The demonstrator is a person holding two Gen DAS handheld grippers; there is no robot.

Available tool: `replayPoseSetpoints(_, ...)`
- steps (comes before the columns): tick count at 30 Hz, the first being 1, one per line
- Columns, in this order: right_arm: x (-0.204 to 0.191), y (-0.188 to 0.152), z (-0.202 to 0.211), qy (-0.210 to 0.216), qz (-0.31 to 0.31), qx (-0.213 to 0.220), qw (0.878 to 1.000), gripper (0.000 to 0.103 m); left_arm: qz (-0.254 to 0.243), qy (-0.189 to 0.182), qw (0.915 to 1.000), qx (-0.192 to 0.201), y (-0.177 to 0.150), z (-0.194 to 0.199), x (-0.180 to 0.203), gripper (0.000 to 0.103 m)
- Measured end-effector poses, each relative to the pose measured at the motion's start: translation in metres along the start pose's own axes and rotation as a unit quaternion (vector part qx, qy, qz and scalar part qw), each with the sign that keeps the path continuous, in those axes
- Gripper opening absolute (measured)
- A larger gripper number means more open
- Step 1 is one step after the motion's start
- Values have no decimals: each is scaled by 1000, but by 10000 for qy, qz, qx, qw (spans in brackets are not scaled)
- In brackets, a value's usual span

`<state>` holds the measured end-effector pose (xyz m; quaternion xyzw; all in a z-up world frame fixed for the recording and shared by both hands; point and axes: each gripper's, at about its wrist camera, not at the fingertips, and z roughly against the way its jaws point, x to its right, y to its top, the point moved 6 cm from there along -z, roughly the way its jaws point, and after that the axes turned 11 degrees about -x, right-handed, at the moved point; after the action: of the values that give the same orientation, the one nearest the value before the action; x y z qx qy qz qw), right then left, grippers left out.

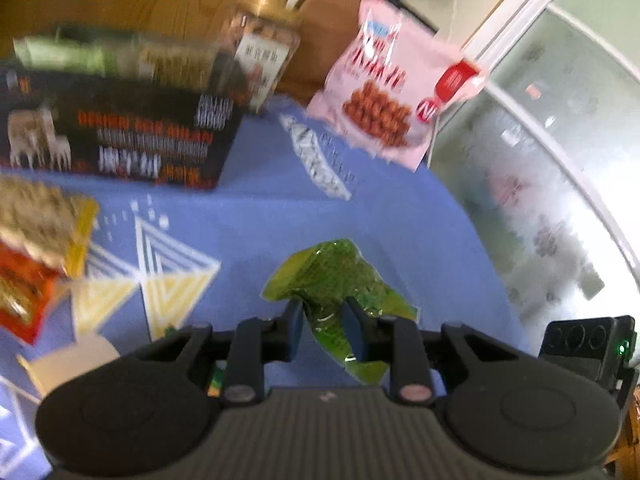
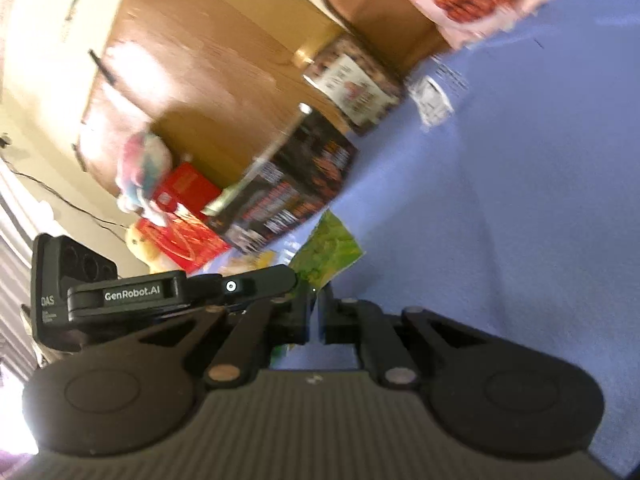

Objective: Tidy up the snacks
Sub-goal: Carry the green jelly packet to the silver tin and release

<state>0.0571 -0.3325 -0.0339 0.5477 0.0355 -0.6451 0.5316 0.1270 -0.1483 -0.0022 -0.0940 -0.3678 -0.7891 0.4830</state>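
Observation:
My left gripper (image 1: pixel 323 312) is shut on a crumpled green snack packet (image 1: pixel 334 276) and holds it just above the blue tablecloth (image 1: pixel 256 208). The same green packet (image 2: pixel 326 250) shows in the right wrist view beside the left gripper's body (image 2: pixel 180 292). My right gripper (image 2: pixel 318 304) is shut with nothing visible between its fingers, above the cloth (image 2: pixel 500 200). A pink snack bag (image 1: pixel 384 88) leans upright at the back. A black box (image 1: pixel 120 132), a clear jar (image 1: pixel 264 56) and a small silver packet (image 1: pixel 320 156) sit on the cloth.
An orange and yellow snack bag (image 1: pixel 36 264) lies at the left, with a pale card piece (image 1: pixel 68 364) below it. A wooden chair back (image 1: pixel 324 36) stands behind the table. Frosted glass (image 1: pixel 540 200) runs along the right. Red packets (image 2: pixel 180 216) lie beyond the black box (image 2: pixel 296 192).

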Motion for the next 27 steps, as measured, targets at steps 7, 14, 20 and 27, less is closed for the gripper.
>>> replayPoseSetpoints(7, -45, 48, -31, 83, 774, 138, 9969, 6, -72, 291, 9976, 624, 48, 43, -11, 23)
replayPoseSetpoints(14, -72, 100, -90, 11, 1566, 106, 9876, 6, 38, 630, 9941, 879, 106, 49, -41, 19)
replayPoseSetpoints(20, -76, 126, -136, -353, 1789, -93, 9832, 6, 522, 851, 9906, 932, 133, 37, -77, 19)
replayPoseSetpoints(27, -78, 145, -166, -721, 1802, -336, 9804, 6, 791, 918, 9876, 999, 141, 37, -96, 20)
